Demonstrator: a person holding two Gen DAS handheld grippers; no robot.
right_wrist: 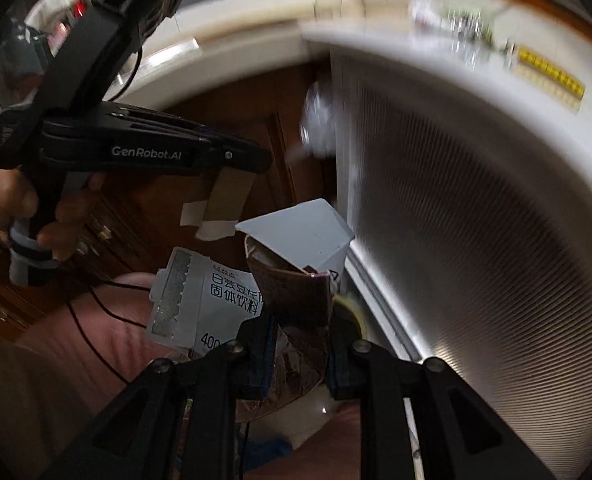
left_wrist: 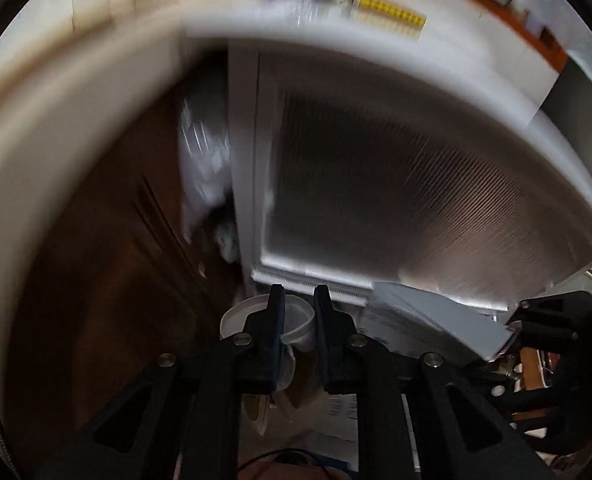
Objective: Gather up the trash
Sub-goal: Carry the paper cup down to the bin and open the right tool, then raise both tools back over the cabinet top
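Note:
My left gripper (left_wrist: pixel 299 300) is shut on a crushed white paper cup (left_wrist: pixel 296 322); in the right wrist view the same gripper (right_wrist: pixel 239 172) holds a brown-and-white flattened piece (right_wrist: pixel 225 200). My right gripper (right_wrist: pixel 300 340) is shut on a torn carton (right_wrist: pixel 300 264), brown inside and grey-white outside; the carton also shows in the left wrist view (left_wrist: pixel 436 320). A white drink-powder packet with Chinese print (right_wrist: pixel 207 300) hangs beside the carton. Both views are blurred by motion.
A white appliance with a ribbed grille (right_wrist: pixel 476 220) fills the right side, with a yellow label (right_wrist: pixel 552 78) on top. Dark wooden cabinets (right_wrist: pixel 231 120) stand behind. A crumpled clear plastic bag (left_wrist: pixel 203 160) sits in the gap beside the appliance.

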